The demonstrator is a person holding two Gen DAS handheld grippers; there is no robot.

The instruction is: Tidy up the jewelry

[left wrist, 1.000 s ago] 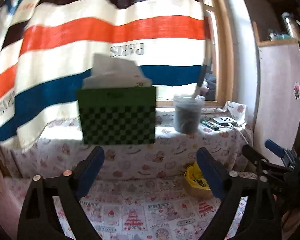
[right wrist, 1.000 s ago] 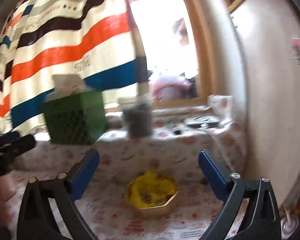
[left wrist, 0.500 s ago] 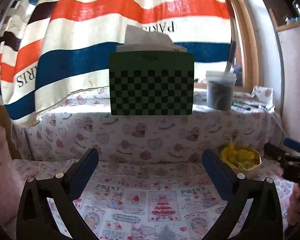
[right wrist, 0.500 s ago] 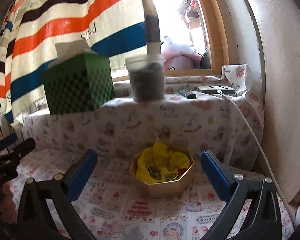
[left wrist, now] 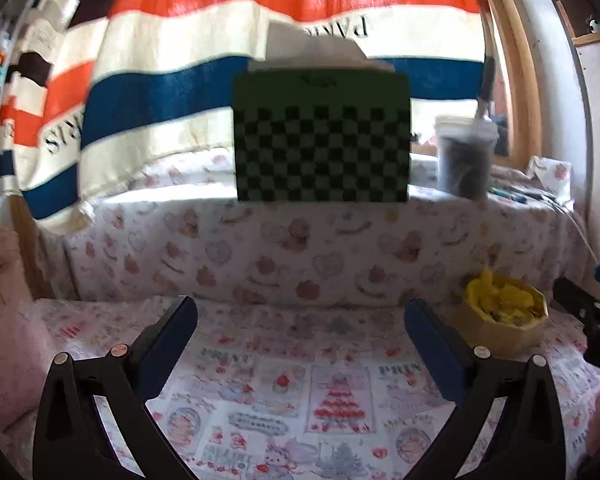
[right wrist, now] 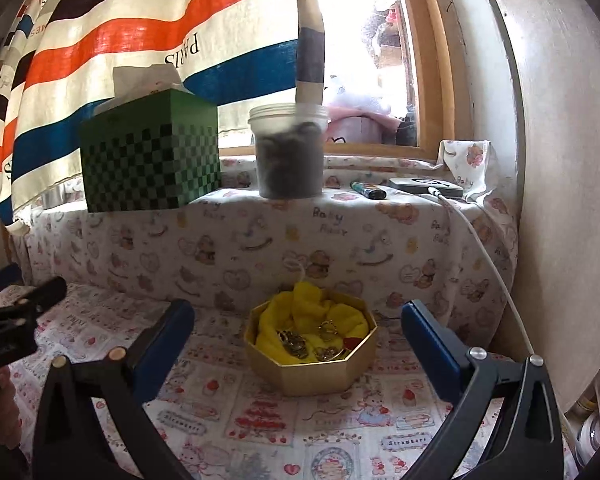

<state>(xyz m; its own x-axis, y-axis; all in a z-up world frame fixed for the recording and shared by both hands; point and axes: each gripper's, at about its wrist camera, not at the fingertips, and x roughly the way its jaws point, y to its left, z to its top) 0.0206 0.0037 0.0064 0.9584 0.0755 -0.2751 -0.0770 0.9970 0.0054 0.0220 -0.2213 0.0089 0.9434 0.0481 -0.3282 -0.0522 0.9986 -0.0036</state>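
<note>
A gold octagonal box (right wrist: pixel 314 364) lined with yellow cloth (right wrist: pixel 312 314) sits on the printed tablecloth, with gold jewelry pieces (right wrist: pixel 296 342) lying in it. My right gripper (right wrist: pixel 296 328) hovers just in front of the box, open, with nothing between its blue pads. In the left wrist view the same box (left wrist: pixel 504 322) is at the right, and my left gripper (left wrist: pixel 300 320) stands wide open over bare cloth, well left of it. The other gripper's black tip (left wrist: pixel 580 304) shows at the right edge.
A raised shelf behind carries a green checkered tissue box (right wrist: pixel 152 160), a plastic jar of dark contents (right wrist: pixel 288 152), a lighter (right wrist: pixel 368 190) and a flat device (right wrist: pixel 426 188) with a white cable (right wrist: pixel 488 264). A striped curtain (left wrist: pixel 220 40) hangs behind. A panel (right wrist: pixel 560 200) closes the right side.
Both grippers have dropped toward the tablecloth and tipped down, so the shelf and tissue box sit higher in view. The gold box now lies closer before the right gripper.
</note>
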